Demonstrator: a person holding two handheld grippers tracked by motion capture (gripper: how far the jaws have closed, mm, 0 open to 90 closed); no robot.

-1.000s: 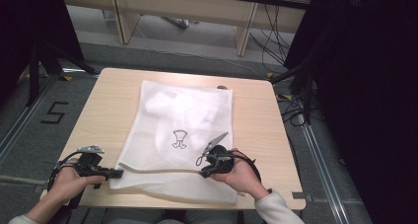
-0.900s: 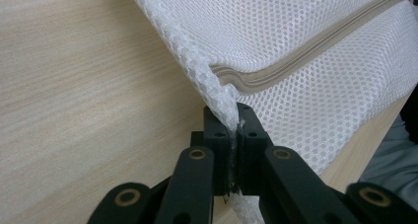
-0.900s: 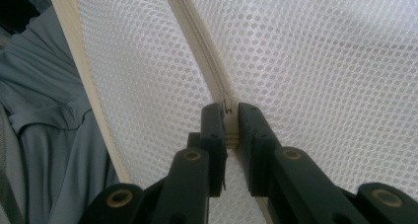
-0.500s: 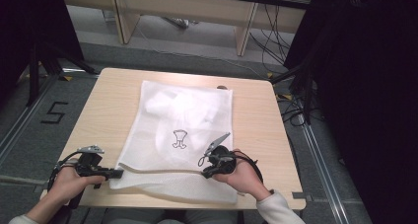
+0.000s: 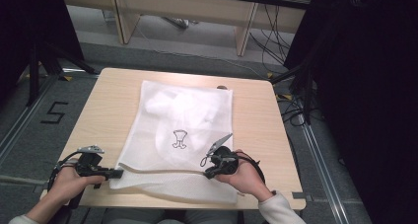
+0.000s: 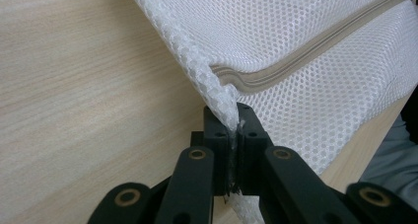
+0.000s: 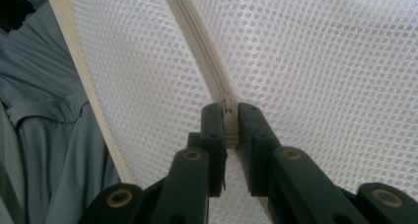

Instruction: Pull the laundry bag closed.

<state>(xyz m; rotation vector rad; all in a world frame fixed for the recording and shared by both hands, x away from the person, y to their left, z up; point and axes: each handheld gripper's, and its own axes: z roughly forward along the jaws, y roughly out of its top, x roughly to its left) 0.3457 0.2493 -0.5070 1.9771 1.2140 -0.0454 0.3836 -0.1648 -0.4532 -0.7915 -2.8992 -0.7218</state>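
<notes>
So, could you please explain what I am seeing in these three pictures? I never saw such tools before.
A person sits at a light wooden table and holds one hand tool in each hand; each ends in a black two-jaw claw. The high view looks down from above. The other two pictures come from small cameras riding on the tools. A white mesh zip bag lies flat on the table. The left claw is shut on the bag's near corner. The right claw is shut on the beige zipper, seemingly at its slider, though that is hard to tell.
</notes>
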